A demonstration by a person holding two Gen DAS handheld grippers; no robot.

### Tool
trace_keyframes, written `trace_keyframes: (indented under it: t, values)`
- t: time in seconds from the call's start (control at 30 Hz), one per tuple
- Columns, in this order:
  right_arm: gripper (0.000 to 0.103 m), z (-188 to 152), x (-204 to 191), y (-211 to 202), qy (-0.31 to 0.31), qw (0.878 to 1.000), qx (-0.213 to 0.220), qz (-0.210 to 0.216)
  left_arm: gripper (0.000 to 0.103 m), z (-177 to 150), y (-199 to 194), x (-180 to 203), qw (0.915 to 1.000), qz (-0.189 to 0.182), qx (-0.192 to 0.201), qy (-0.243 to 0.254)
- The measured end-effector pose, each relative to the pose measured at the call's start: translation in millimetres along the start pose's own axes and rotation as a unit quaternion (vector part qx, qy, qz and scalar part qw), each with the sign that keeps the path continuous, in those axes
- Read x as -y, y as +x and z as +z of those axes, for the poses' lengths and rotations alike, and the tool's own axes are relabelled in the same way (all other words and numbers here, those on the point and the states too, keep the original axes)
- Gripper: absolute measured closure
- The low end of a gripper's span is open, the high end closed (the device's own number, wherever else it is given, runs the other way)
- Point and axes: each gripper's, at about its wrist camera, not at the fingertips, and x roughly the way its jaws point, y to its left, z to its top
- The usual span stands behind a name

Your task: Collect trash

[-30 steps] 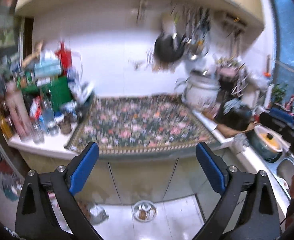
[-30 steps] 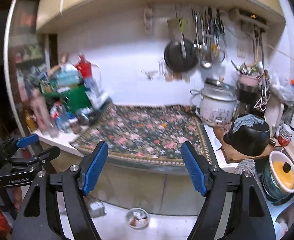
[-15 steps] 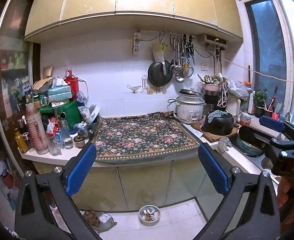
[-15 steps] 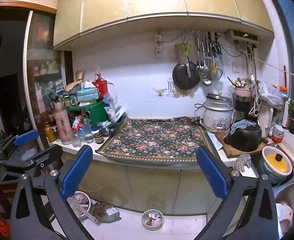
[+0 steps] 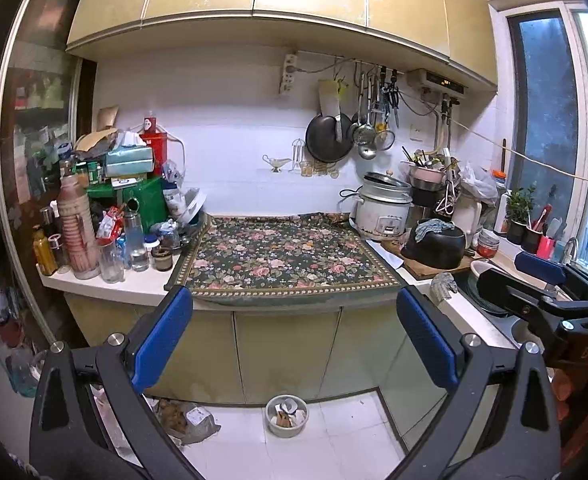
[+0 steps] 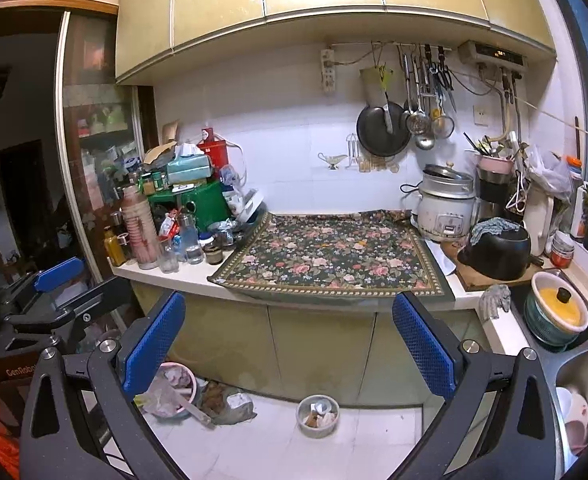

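Currently you hold both tools level, aimed at the floral cloth [image 5: 282,258] on the surface, fingers spread wide and gripping nothing: left tool [image 5: 294,336], right tool [image 6: 290,338]. Below the cloth, on the floor, sit a round bowl of scraps [image 6: 318,416], a crumpled trash bag [image 6: 226,400] lying leftward, and a pink bin [image 6: 174,394] beyond.
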Motion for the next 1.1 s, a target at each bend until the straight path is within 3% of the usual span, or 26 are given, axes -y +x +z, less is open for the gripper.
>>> trace_keyframes:
  t: [1.1]
  values:
    - [0.0,-2,-2,15,0.015,0.999,-0.026,-0.014,0.001,1,21,-16,0.9996,-0.023,-0.014,-0.01]
